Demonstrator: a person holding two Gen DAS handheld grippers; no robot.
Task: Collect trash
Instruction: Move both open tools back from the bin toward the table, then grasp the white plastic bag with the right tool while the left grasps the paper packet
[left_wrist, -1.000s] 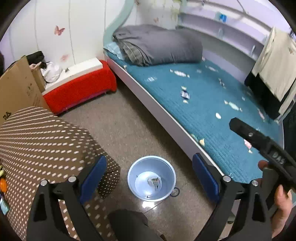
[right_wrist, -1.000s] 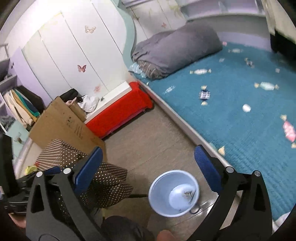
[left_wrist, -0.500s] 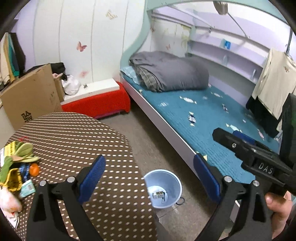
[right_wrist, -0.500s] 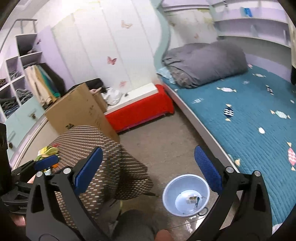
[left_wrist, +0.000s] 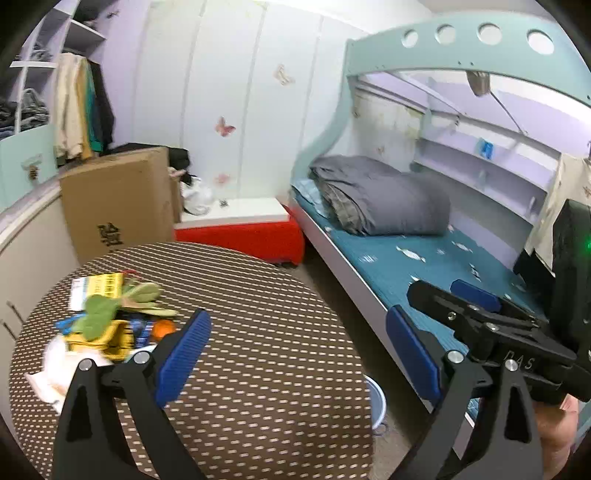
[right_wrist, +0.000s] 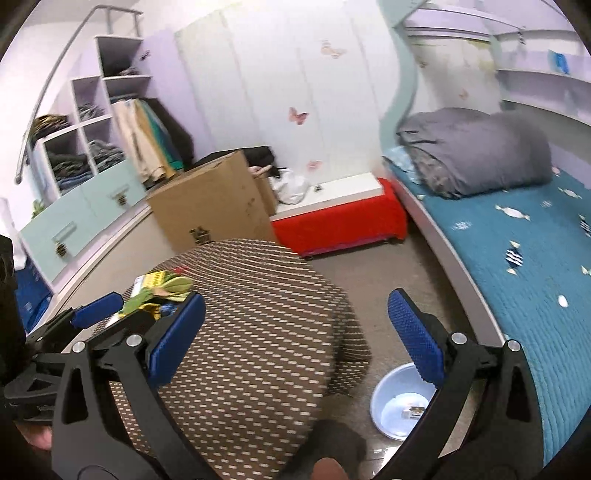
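Observation:
A pile of trash (left_wrist: 107, 325), with yellow and green wrappers, white tissue and an orange bit, lies on the left of the round brown dotted table (left_wrist: 258, 369). It also shows in the right wrist view (right_wrist: 159, 291). My left gripper (left_wrist: 295, 354) is open and empty above the table, right of the pile. My right gripper (right_wrist: 295, 339) is open and empty above the table's right side. A light blue basin (right_wrist: 400, 400) stands on the floor between table and bed, with small scraps inside. Its rim peeks past the table in the left wrist view (left_wrist: 376, 402).
A bed with a teal cover (right_wrist: 535, 266), scattered wrappers and a grey duvet (left_wrist: 380, 201) runs along the right. A red bench (right_wrist: 340, 221) and a cardboard box (left_wrist: 118, 199) stand behind the table. Shelves with clothes (right_wrist: 88, 147) line the left wall.
Both grippers have risen and swung left, from above the basin on the floor to above the table. The trash pile has come into view. Both grippers stayed open.

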